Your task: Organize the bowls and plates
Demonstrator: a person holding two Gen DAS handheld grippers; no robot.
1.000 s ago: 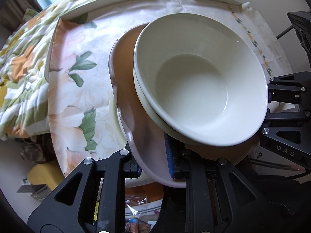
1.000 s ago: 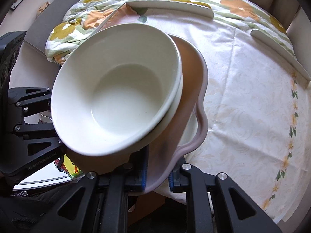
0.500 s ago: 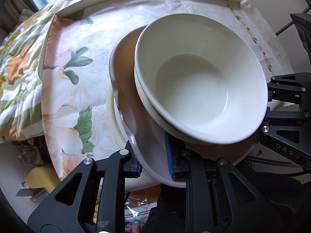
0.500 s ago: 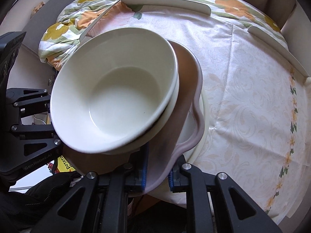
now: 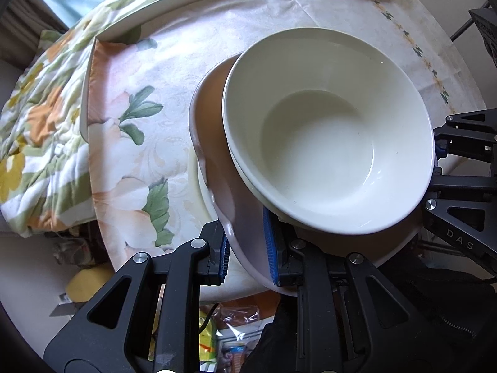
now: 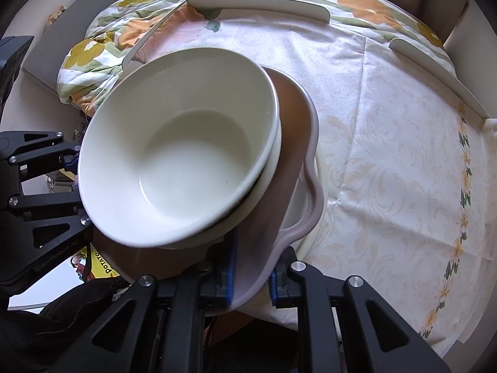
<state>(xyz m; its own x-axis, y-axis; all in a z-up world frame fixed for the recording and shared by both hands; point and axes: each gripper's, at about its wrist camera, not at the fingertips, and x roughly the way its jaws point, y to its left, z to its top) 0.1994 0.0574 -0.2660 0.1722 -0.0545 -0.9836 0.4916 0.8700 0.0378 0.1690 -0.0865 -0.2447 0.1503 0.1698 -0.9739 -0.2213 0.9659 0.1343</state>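
A stack of two cream bowls point(image 5: 326, 143) sits on a brown plate with a wavy pale rim point(image 5: 214, 168). My left gripper point(image 5: 247, 251) is shut on the plate's near rim. My right gripper point(image 6: 251, 276) is shut on the opposite rim of the same plate point(image 6: 295, 143), with the bowls point(image 6: 183, 161) above it. Both hold the stack over the table's front part. A cream plate point(image 6: 320, 168) lies on the cloth just beneath the held plate; it also shows in the left wrist view point(image 5: 205, 192).
The round table carries a pale floral tablecloth point(image 6: 388, 155) with white raised edge guards point(image 6: 261, 3) at the back. A flowered quilt point(image 5: 34, 118) hangs beyond the table's left side. Packets and clutter point(image 5: 226, 326) lie on the floor below.
The stack held by both grippers has moved forward over the table and lower, nearer the cream plate on the cloth. Both grips are unchanged.
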